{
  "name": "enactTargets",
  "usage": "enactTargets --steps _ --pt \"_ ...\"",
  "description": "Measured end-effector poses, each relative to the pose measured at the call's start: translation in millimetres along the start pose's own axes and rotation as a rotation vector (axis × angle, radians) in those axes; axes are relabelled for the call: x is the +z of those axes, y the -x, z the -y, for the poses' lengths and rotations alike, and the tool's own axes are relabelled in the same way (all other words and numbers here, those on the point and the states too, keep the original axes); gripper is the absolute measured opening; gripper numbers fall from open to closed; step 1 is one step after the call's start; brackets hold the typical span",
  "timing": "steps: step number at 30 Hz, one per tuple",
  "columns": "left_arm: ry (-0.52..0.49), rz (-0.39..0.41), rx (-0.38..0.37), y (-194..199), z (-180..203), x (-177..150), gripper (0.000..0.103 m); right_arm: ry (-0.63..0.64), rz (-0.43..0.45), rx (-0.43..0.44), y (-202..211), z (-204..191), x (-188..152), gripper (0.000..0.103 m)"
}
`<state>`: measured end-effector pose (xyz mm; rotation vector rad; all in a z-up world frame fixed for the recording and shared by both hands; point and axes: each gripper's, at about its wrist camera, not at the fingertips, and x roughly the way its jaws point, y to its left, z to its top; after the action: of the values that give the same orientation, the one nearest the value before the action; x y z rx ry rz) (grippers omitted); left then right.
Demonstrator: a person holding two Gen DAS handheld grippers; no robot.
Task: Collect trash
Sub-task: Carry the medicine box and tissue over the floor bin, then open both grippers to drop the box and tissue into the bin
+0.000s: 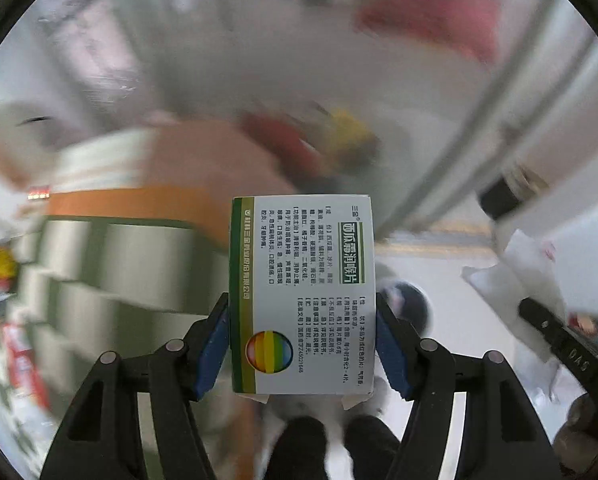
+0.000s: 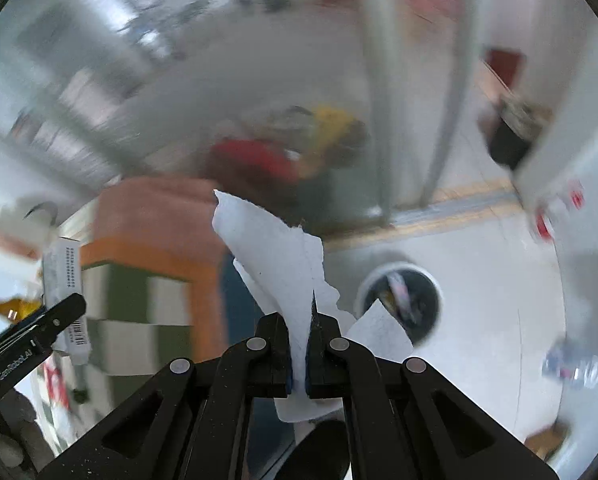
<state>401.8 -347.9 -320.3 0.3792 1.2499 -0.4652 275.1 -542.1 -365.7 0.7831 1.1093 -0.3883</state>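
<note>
My left gripper (image 1: 302, 312) is shut on a white medicine box (image 1: 303, 276) with green trim, Chinese print and a rainbow ball logo; the blue pads (image 1: 213, 344) press its two sides. My right gripper (image 2: 299, 320) is shut on a torn white paper tissue (image 2: 277, 252) that sticks up between the fingers. A round white trash bin (image 2: 399, 304) lined in black, with rubbish inside, stands on the floor to the right below the right gripper. It shows dimly behind the box in the left wrist view (image 1: 409, 304). The background is motion-blurred.
An orange, green and white checked cloth covers a table (image 2: 147, 264) at the left. A red and yellow heap (image 2: 287, 148) lies on the floor beyond. Metal poles (image 2: 379, 120) rise at the right. The other gripper shows in each view (image 1: 559, 344) (image 2: 35, 336). A plastic bottle (image 2: 575, 364) lies at far right.
</note>
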Motion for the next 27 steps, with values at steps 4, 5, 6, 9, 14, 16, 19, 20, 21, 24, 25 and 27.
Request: enactTargets --steps 4,5,6,9,14,16,19,20,21,24,25,27 --pt "-0.061 -0.14 -0.084 -101 69 -11 0.063 -0.186 -0.09 0.029 -59 110 -20 0.003" --pt "-0.069 -0.177 -0.102 -130 84 -15 0.063 -0.239 -0.125 0.061 -87 136 -28 0.003" --pt "-0.072 -0.215 -0.114 -164 99 -21 0.063 -0.283 -0.15 0.083 -108 158 -34 0.003" --pt "-0.08 -0.307 -0.135 -246 134 -38 0.063 -0.404 -0.225 0.138 -190 216 -58 0.003" --pt "-0.098 -0.441 -0.156 -385 175 -69 0.064 -0.504 -0.3 0.165 -322 285 -85 0.003" --pt "-0.116 -0.503 -0.158 -427 191 -83 0.065 -0.477 -0.32 0.137 -359 297 -86 0.003" --pt "-0.15 -0.557 -0.148 -470 208 -98 0.066 -0.411 -0.354 0.096 -402 302 -90 0.003" --pt "-0.162 -0.564 -0.136 -479 210 -101 0.066 -0.382 -0.375 0.078 -415 302 -90 0.004" --pt "-0.168 -0.564 -0.131 -485 208 -103 0.072 -0.359 -0.389 0.054 -425 302 -89 0.005" --pt "-0.169 -0.558 -0.116 -487 208 -105 0.099 -0.262 -0.402 0.011 -434 300 -87 0.008" --pt "-0.162 -0.556 -0.117 -484 206 -106 0.1 -0.251 -0.403 0.008 -434 301 -90 0.017" --pt "-0.142 -0.555 -0.114 -481 200 -107 0.1 -0.231 -0.397 0.002 -430 299 -88 0.042"
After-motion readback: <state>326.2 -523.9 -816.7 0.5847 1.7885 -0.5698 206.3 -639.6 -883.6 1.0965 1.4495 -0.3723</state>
